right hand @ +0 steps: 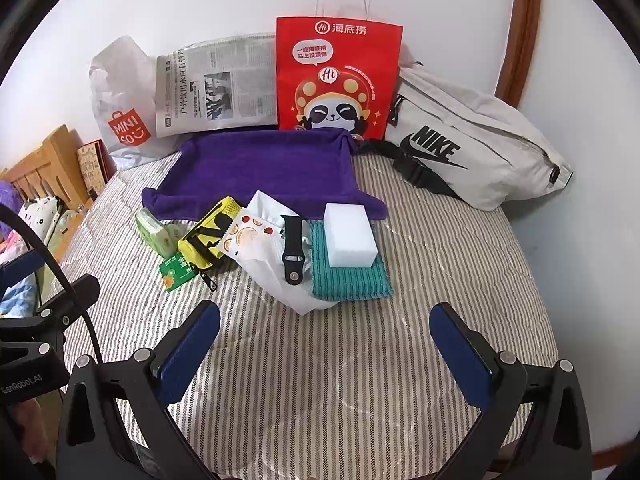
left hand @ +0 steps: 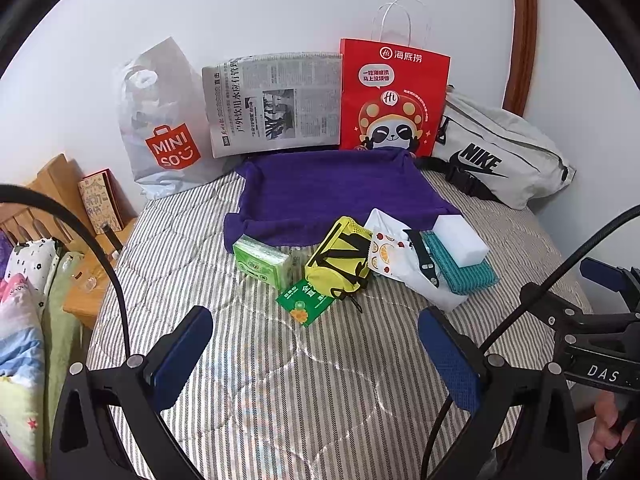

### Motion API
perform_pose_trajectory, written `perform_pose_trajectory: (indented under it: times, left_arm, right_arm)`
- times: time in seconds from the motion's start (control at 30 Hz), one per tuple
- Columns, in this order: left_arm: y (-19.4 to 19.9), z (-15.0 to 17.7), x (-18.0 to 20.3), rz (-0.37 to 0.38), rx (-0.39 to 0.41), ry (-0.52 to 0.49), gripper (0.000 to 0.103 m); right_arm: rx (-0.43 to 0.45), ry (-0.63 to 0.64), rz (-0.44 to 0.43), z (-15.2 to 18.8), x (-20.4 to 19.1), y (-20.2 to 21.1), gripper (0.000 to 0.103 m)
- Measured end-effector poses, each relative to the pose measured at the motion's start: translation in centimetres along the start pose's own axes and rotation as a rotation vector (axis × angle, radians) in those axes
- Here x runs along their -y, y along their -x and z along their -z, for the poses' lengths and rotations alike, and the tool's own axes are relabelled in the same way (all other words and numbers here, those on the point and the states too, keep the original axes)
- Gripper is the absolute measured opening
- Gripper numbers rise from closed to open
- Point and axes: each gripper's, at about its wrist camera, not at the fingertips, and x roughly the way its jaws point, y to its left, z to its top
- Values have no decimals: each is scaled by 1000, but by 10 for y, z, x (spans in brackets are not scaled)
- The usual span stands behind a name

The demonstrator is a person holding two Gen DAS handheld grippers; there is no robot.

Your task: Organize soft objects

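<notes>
1. Gripper state: the left gripper (left hand: 316,354) and the right gripper (right hand: 324,354) both hover above the striped bedspread (right hand: 360,380) with fingers spread wide and nothing between them. Both are well short of the pile.
2. Location of task items: the soft objects lie in a cluster at the near edge of the purple towel (right hand: 264,168). From the left: green tissue packs (left hand: 264,258), a yellow pouch (left hand: 340,258), a fruit-print sachet (right hand: 246,234) on a white plastic bag (right hand: 280,280), a black watch strap (right hand: 291,246), and a white sponge (right hand: 349,236) resting on a teal cloth (right hand: 348,280).
3. Risk — overlap: the items touch or overlie one another. Pinching the teal cloth would likely tip the sponge off; pulling the white bag would likely drag the strap and sachet along.
4. Risk — slip: the sponge and the tissue packs compress easily, so a shallow pinch may let go.
5. Risk — collision: both grippers face the same small cluster and could foul each other.
6. Hidden or unclear: the contents of the red paper bag (right hand: 340,76), the Miniso bag (left hand: 160,120) and the Nike waist bag (right hand: 472,140) do not show. The intended destination is not evident. A green card (left hand: 306,302) is partly covered by the pouch.
</notes>
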Motion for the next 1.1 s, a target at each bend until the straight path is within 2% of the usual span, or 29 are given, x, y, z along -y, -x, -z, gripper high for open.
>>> perform_pose_trajectory:
  times: [0.7,1.1]
  left_arm:
    - [-2,4,0,-7,-2,-4,103]
    - [-10,-1,-11,30,-5,27,103]
  right_arm:
    - [2,-2,-8,1,1,0,103]
    - [11,0,-29,-3,0,-7,103]
